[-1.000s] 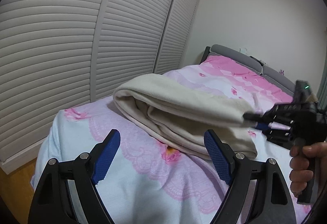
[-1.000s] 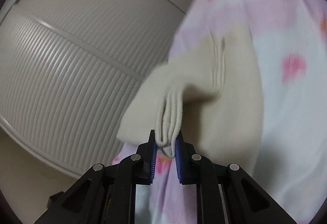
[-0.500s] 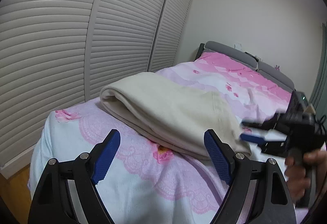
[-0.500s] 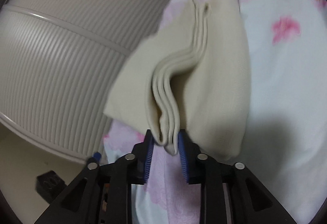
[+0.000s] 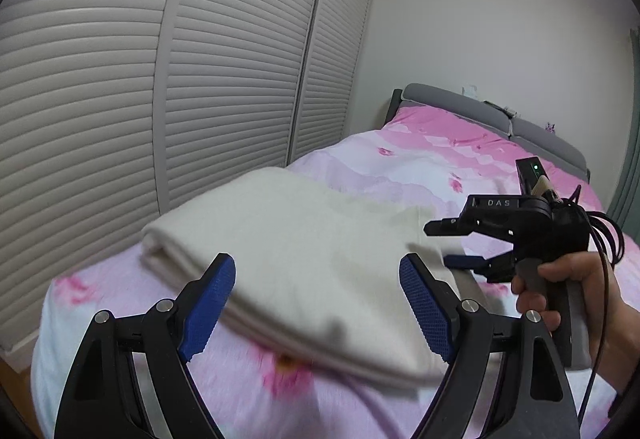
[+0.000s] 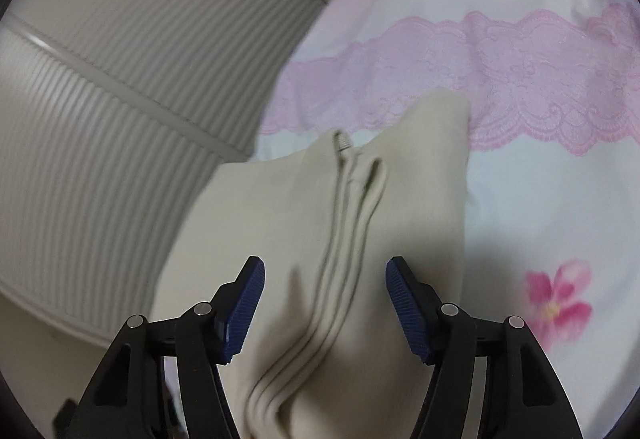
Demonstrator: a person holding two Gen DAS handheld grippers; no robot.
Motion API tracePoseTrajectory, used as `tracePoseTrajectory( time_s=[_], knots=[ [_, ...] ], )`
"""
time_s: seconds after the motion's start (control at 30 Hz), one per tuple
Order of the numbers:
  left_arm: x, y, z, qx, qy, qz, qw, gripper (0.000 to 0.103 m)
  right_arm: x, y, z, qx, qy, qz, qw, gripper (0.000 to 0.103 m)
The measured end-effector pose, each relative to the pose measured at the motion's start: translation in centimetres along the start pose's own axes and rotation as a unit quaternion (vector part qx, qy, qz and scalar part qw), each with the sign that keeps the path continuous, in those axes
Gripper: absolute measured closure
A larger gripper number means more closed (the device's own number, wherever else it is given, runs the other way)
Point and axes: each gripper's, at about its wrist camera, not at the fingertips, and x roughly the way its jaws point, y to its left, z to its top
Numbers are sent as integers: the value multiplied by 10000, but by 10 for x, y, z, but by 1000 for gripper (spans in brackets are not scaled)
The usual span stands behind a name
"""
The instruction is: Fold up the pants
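The cream pants lie folded in a flat stack on the pink floral bed. My left gripper is open and empty, just in front of the stack's near edge. My right gripper shows in the left wrist view at the stack's right end, held by a hand, jaws open. In the right wrist view my right gripper is open over the pants, whose layered folded edges run between the blue pads without being pinched.
White louvred closet doors run along the bed's left side. A grey headboard stands at the far end against a white wall. A strip of wooden floor shows at the lower left.
My right gripper has opened and let go of the pants' folded edge. The stack has settled flat on the bed. My left gripper has stayed open and shifted slightly closer.
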Motion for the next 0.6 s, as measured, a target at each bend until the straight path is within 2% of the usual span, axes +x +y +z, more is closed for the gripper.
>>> tracePoseTrajectory(
  time_s=[0.03, 0.1, 0.13, 0.23, 0.37, 0.47, 0.53, 0.6],
  knots=[
    [7, -1, 2, 6, 26, 17, 10000, 19, 3, -2, 3, 59, -2, 13, 10000, 38],
    [18, -3, 2, 16, 71, 59, 10000, 19, 11, -6, 8, 124, 9, 45, 9999, 56],
    [23, -4, 3, 41, 91, 80, 9999, 19, 12, -7, 10, 117, 30, 101, 9999, 85],
    [34, -3, 6, 37, 104, 145, 9998, 19, 16, -8, 17, -27, 151, 243, 9996, 89],
    [44, -3, 11, -80, 104, 102, 9999, 19, -3, 7, 28, -476, -244, 224, 9983, 90],
    [53, -6, 13, -93, 180, 59, 9998, 19, -7, 14, 30, -609, -427, 5, 9972, 90],
    [56, -9, 13, -73, 241, 26, 9997, 19, 2, 11, 32, -578, -340, -189, 9976, 89],
    [53, -12, 13, -9, 253, 29, 9997, 19, 13, 4, 29, -548, -55, -388, 9977, 86]
  ],
)
